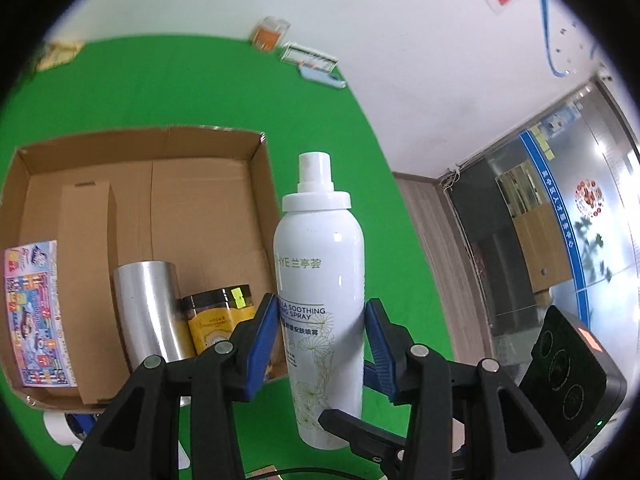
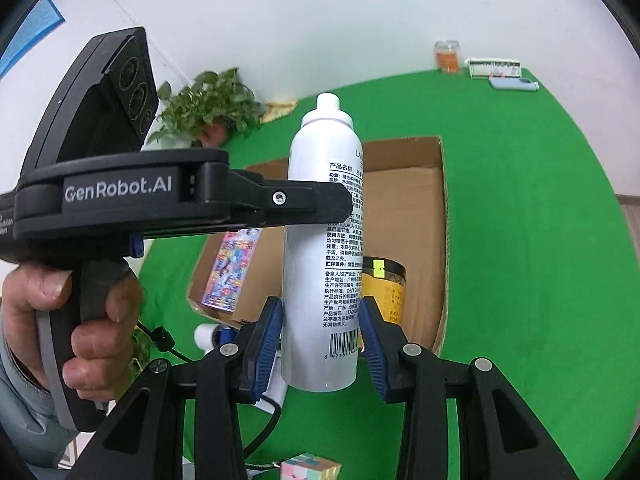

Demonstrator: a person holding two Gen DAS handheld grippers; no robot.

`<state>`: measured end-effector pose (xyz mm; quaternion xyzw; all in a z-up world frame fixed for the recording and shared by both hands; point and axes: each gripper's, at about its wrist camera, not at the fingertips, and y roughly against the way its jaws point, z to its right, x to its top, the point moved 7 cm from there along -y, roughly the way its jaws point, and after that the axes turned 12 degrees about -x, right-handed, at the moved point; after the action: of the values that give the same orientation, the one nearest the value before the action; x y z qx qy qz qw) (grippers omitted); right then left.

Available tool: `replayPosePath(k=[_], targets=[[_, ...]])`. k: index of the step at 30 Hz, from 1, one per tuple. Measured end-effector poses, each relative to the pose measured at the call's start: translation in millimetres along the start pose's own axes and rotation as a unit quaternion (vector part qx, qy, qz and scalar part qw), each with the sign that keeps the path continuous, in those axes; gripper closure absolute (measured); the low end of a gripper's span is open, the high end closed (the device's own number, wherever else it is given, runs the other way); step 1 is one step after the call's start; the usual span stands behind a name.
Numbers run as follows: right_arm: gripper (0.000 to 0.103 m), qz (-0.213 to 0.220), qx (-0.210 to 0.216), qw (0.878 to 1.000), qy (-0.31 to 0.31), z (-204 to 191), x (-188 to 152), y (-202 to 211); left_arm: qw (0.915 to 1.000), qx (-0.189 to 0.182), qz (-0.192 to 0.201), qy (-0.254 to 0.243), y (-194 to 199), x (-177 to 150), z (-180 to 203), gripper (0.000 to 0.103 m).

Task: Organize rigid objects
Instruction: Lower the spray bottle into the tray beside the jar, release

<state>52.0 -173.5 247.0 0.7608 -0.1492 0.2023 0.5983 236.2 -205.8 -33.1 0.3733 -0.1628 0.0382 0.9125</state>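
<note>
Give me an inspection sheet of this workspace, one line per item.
Surface: green cloth table.
Job's things: white spray bottle, upright; open cardboard box holds a steel cup, a yellow jar and a colourful card.
Clutter: orange jar and flat items at the far edge; puzzle cube at the near edge.
Grippers: left gripper and right gripper both shut on the spray bottle.
Cables: blue cable on the wall; black cable beside the person's hand.
Surroundings: white wall, potted plant, glass partition.
</note>
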Motion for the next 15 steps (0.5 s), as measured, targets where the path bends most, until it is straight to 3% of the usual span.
replayPosePath(k=[9,15], targets=[[0.065,-0.060,-0.016,0.998,-0.008,30.8,15.0,-71.0,0.9982,-0.010,-0.049,0.035,-54.9,16.7,-40.0,0.060],[0.065,-0.098,-0.029,0.994,-0.023,52.8,-8.6,-102.3,0.9941,-0.020,-0.089,0.058,-90.6,5.7,-60.8,0.060]])
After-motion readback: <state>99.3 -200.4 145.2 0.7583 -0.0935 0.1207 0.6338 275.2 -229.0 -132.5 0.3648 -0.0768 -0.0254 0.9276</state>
